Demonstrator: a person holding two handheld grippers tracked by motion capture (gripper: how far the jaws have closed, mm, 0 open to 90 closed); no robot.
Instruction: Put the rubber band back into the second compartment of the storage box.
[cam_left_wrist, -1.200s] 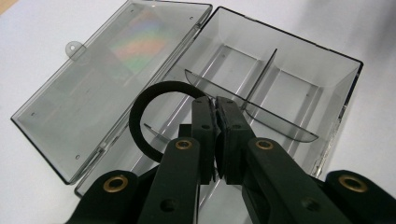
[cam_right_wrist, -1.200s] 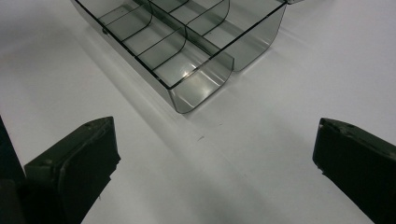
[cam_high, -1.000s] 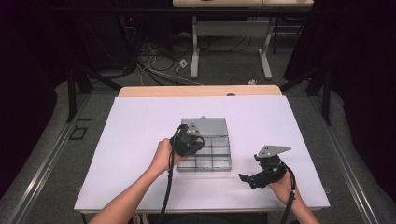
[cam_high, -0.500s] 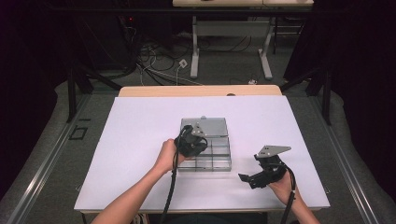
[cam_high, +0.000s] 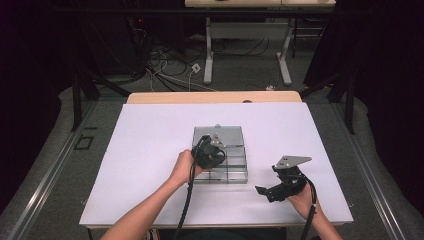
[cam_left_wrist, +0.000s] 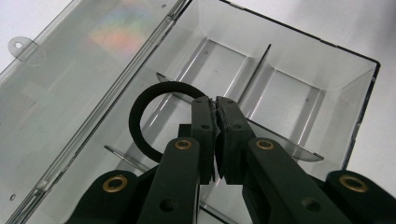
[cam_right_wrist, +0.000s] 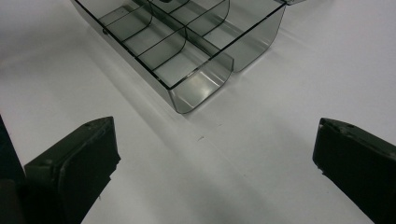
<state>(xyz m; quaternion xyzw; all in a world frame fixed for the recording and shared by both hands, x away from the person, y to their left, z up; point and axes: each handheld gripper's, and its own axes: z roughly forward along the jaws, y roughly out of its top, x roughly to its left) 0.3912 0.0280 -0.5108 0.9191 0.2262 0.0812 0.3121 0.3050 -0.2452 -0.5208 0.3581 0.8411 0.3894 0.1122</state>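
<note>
Your left gripper (cam_left_wrist: 215, 100) has its jaws clenched on the rim of a black ring (cam_left_wrist: 140, 122). The pads pinch the band at one spot only, and most of the loop hangs out to the side of the jaws. The ring is held above the clear compartment box (cam_left_wrist: 327, 74), over the dividers near the middle and not yet down in any cell.

Your right gripper (cam_right_wrist: 215, 154) is spread wide with nothing between the jaws. It sits over bare white table (cam_right_wrist: 280, 70) just short of the box's near corner, and in the high view it rests well to the right of the box (cam_high: 235, 172).

Risks from here:
- The grip is thin and off-centre, so the ring could swivel or slip if it brushes a divider (cam_left_wrist: 254, 74) on the way down.
- The ring looks about as wide as a cell. Released while straddling a divider, it would likely perch on the edge rather than drop in.
- The box is light and unheld, so a push from the jaws could slide it across the table.

Containers: every cell that shows looks empty. The hinged lid (cam_left_wrist: 70, 93) lies open flat beside the tray and is also bare.
</note>
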